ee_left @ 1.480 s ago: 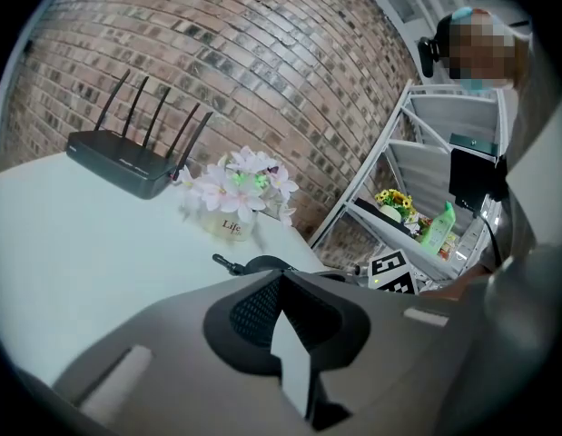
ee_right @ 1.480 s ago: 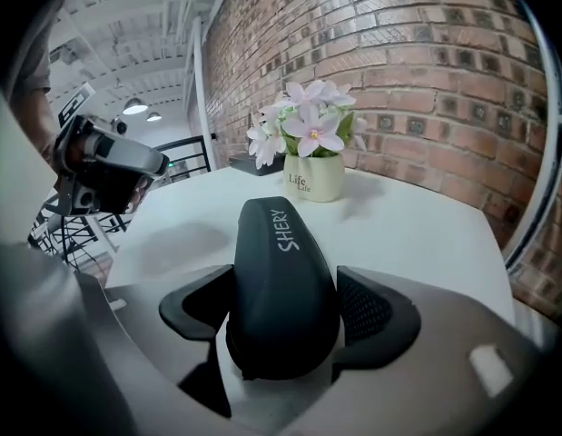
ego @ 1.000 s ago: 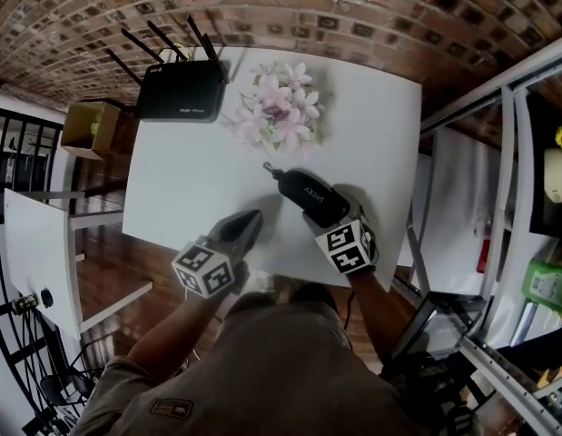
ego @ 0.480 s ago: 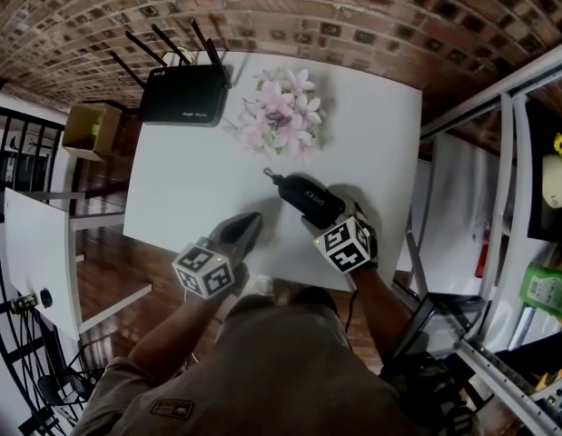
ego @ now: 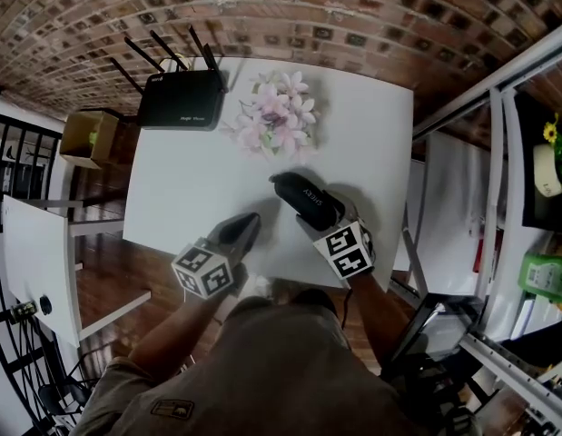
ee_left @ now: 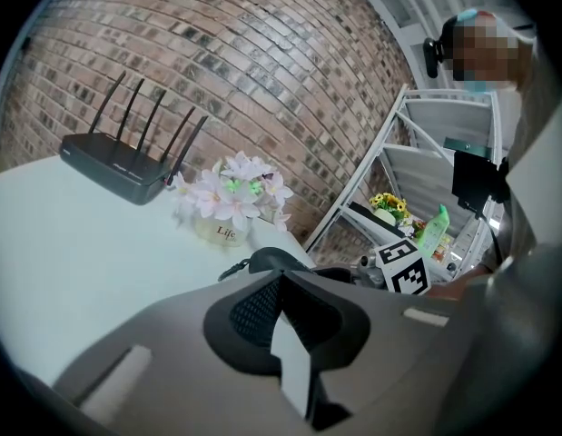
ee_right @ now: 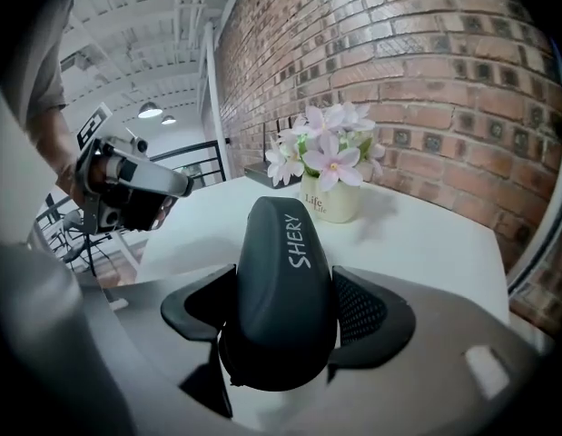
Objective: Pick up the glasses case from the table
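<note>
Head view: overhead, steeply down, whole white table (ego: pixel 185 184) in frame. Left gripper view: low over the tabletop, facing the brick wall (ee_left: pixel 262 62). Right gripper view: likewise low, glasses case (ee_right: pixel 279 280) filling the foreground. All three share the flower pot (ego: pixel 276 125) and table.

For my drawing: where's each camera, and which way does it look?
Head view: on the person's head, looking down at the table; arms, left tongs, right tongs show.
Left gripper view: rides the left tongs, shut, facing flowers and router.
Right gripper view: rides the right tongs, gripping the glasses case, facing flowers.
Both gripper views share the flowers.
</note>
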Tool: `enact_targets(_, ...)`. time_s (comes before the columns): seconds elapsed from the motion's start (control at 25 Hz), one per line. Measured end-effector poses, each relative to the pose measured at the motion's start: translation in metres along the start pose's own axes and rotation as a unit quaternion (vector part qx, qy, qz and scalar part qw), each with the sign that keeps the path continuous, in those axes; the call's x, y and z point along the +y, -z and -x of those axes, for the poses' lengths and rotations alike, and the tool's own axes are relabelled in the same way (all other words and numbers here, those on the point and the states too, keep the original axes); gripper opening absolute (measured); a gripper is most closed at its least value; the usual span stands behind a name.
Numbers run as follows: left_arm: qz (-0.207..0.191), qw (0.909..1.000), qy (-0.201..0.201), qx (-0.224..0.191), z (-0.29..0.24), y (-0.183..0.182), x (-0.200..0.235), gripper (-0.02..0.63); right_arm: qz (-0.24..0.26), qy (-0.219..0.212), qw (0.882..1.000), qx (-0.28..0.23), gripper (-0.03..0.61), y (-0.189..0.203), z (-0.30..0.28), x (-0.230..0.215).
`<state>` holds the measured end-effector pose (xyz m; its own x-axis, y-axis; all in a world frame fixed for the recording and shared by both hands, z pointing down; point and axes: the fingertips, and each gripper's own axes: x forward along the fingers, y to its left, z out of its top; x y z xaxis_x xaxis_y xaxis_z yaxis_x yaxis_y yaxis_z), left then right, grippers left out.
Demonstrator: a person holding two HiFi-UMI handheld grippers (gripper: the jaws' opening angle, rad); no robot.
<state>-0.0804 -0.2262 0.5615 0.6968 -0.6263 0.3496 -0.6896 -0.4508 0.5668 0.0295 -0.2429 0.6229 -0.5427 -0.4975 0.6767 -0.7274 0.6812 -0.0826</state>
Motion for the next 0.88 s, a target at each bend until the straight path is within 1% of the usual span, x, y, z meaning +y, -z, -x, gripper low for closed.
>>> enact_targets(0.24, -0.010, 0.9997, 0.017, -0.013, 0.009, -0.010, -0.011, 0.002, -0.012, 0.021, 0.999, -0.039, 0.342, -0.025, 0.028, 0.010)
enact_targets(0.44, -0.022, 0.9986, 0.031, -0.038, 0.025, -0.024, -0.023, 0.002, -0.027, 0.042, 0.996, -0.080, 0.344, -0.045, 0.060, 0.021)
enact_targets(0.68, -0.042, 0.9948, 0.054, -0.076, 0.050, -0.048, -0.042, 0.002, -0.033, 0.072, 0.988, -0.134, 0.344, -0.071, 0.102, 0.039)
enact_targets(0.88, -0.057, 0.9908, 0.075, -0.097, 0.071, -0.058, -0.060, 0.002, -0.038, 0.093, 0.980, -0.172, 0.344, -0.085, 0.133, 0.058)
